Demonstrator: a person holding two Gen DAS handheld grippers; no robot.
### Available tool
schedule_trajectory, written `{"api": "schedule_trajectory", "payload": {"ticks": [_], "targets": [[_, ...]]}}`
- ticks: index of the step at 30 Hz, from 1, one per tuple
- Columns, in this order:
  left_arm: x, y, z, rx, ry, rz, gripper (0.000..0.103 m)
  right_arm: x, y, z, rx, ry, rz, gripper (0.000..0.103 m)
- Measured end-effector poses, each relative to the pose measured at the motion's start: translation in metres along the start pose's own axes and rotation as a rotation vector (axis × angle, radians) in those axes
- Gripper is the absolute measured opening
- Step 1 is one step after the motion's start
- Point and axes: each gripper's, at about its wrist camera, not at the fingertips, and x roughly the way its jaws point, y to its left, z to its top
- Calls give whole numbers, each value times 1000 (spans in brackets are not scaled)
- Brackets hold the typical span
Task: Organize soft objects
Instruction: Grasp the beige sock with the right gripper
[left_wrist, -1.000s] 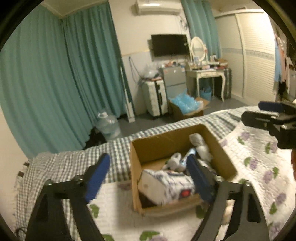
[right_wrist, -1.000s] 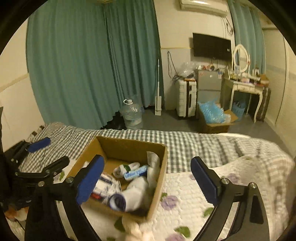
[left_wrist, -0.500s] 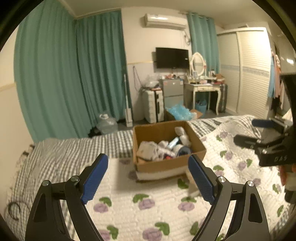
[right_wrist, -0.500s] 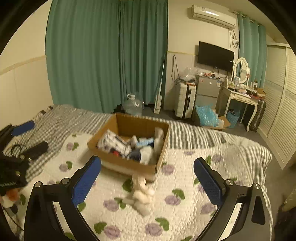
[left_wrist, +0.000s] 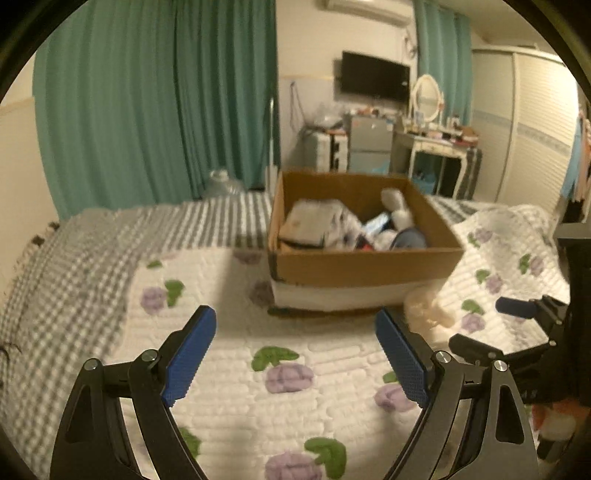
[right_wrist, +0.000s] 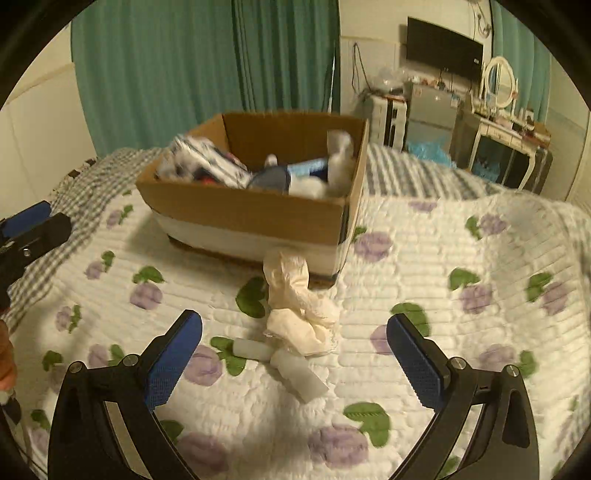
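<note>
A cardboard box (right_wrist: 255, 216) is seen resting on the bed, on a white quilt (right_wrist: 443, 258) printed with purple flowers and green leaves; a grey checked blanket (left_wrist: 66, 258) is spread over the far left part of the bed. The box is filled with soft things, among them a white-and-dark patterned bundle (right_wrist: 207, 164), a blue tube-like item (right_wrist: 306, 167) and a white plush piece (right_wrist: 340, 158) leaning against the right wall of the box. A crumpled cream cloth (right_wrist: 299, 306) is laid on the quilt just in front of the box, its upper end touching the box's front wall; two whitish rolled pieces (right_wrist: 280, 360) are found just beside the cloth's near edge.

The right gripper (right_wrist: 293, 358) is held above the quilt with its blue-padded fingers spread wide and nothing between them; the cloth and the rolled pieces lie ahead of it, between the fingers' lines. The left gripper (left_wrist: 295, 356) is likewise spread wide and holds nothing; it is pointed at the box's front wall from over the quilt; the cream cloth is glimpsed at its right, blurred.

Teal curtains (right_wrist: 207, 66) are hung behind the bed.
</note>
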Motion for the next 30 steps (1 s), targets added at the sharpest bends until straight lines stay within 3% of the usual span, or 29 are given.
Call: {"api": "schedule_trajectory", "payload": {"ticks": [5,8,12,16,19,24,30], "targets": [[47,-2,-21,-27,71,-9,89,37,1,-2,-13,47,-1,101],[65,-4,-35,-18,93,8,89,59,3,-3,-22,82,-3,93],[79,-7,-49,9,126,3,89,76,-3,-2,-3,118,-13,69],[84,-11,-54,-2,164,-25,89,79,-8,-1,11,127,-2,35],[81,-16,-59,-7,175,-38,89,71,-7,-1,2,101,1,25],[71,-26,-63,9,184,-47,89,31,-12,-4,19,12,7,24],[53,-62,-56,16,187,-113,89,-5,-36,-6,41,-52,-67,24]]}}
